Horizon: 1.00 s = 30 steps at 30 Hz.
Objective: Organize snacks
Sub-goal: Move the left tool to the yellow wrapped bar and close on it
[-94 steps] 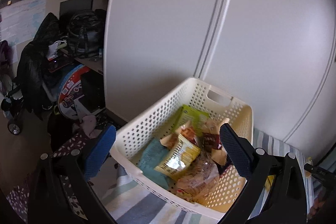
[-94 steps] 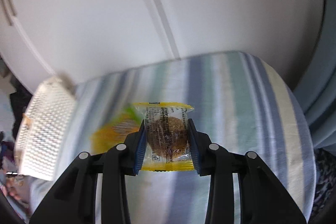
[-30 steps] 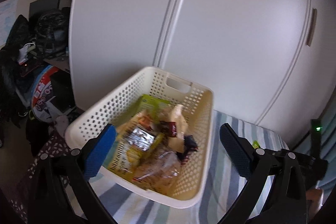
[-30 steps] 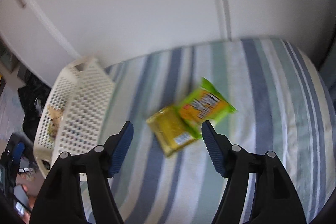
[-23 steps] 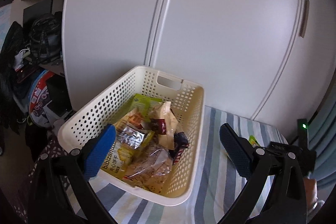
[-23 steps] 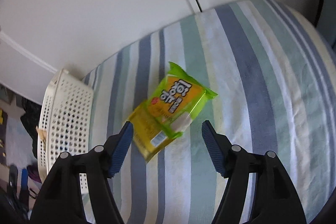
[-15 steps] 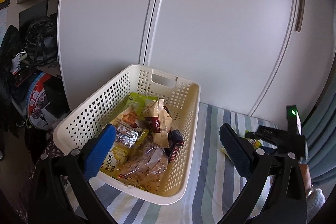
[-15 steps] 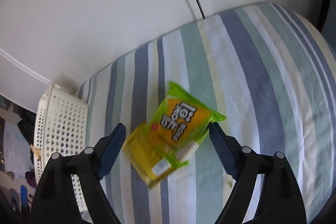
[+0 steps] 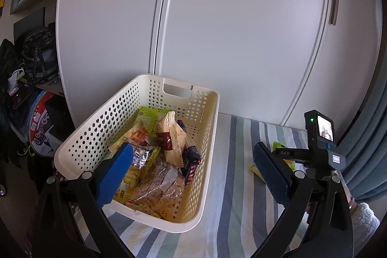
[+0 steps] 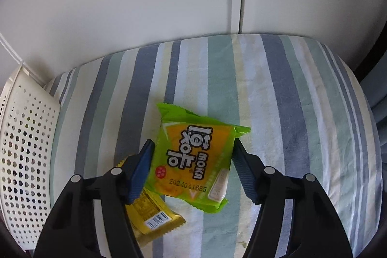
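Observation:
A green-and-orange snack packet (image 10: 193, 156) lies flat on the striped cover (image 10: 290, 100), overlapping a yellow packet (image 10: 154, 212). My right gripper (image 10: 193, 149) is open and low over the green packet, one finger beside each long edge, close to touching. A white perforated basket (image 9: 79, 149) holds several snack packets (image 9: 169, 137). My left gripper (image 9: 193, 171) hangs open above the basket's near right corner with nothing in it. In the left wrist view the right gripper (image 9: 283, 154) reaches down to a green packet (image 9: 280, 145), mostly hidden.
White wardrobe doors (image 9: 241, 28) stand right behind the basket and the cover. The basket's side (image 10: 24, 161) is left of the packets. A blue curtain (image 9: 372, 137) hangs at the right. A fluffy white sleeve (image 9: 362, 221) shows low right. Bags and clutter (image 9: 36, 88) fill the floor left.
The right gripper no longer holds the cookie packet it held three seconds ago. It has come down over the green packet, fingers now beside it. The left wrist view shifted slightly right.

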Each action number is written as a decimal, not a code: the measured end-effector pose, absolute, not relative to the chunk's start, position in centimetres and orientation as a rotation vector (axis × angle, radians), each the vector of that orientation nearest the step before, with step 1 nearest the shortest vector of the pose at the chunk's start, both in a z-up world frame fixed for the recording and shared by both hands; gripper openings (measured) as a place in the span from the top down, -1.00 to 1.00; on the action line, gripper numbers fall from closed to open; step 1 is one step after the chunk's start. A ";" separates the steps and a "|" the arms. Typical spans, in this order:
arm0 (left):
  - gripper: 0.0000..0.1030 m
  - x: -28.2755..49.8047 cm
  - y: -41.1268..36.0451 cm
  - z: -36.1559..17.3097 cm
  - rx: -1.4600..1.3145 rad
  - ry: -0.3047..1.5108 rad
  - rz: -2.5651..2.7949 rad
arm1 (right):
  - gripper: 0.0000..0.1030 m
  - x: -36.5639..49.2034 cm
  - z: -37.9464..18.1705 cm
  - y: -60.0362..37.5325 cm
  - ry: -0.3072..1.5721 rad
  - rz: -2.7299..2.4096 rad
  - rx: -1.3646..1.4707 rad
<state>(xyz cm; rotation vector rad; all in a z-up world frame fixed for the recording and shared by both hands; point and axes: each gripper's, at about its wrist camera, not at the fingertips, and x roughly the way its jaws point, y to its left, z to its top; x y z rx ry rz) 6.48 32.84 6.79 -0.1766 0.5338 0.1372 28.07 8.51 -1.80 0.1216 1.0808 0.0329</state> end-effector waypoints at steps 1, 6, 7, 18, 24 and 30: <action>-0.95 6.5 32.8 6.8 -0.176 0.534 0.136 | -0.25 27.8 -1.8 8.2 1.083 0.034 0.117; -0.95 6.5 32.5 6.8 -0.166 0.534 0.133 | -0.25 25.4 -1.7 7.1 1.095 0.063 0.099; -0.95 6.5 32.4 6.8 -0.165 0.535 0.131 | -0.25 25.0 -1.7 7.1 1.097 0.069 0.096; -0.95 7.1 28.9 6.5 -0.103 0.571 0.050 | -0.24 19.4 -1.2 5.4 1.107 0.131 0.132; -0.95 8.7 24.3 6.1 0.020 0.623 -0.022 | -0.22 16.9 -1.5 2.3 1.064 0.084 0.213; -0.95 12.0 20.6 4.7 0.046 0.742 -0.144 | -0.18 16.7 -1.5 0.2 1.014 0.066 0.292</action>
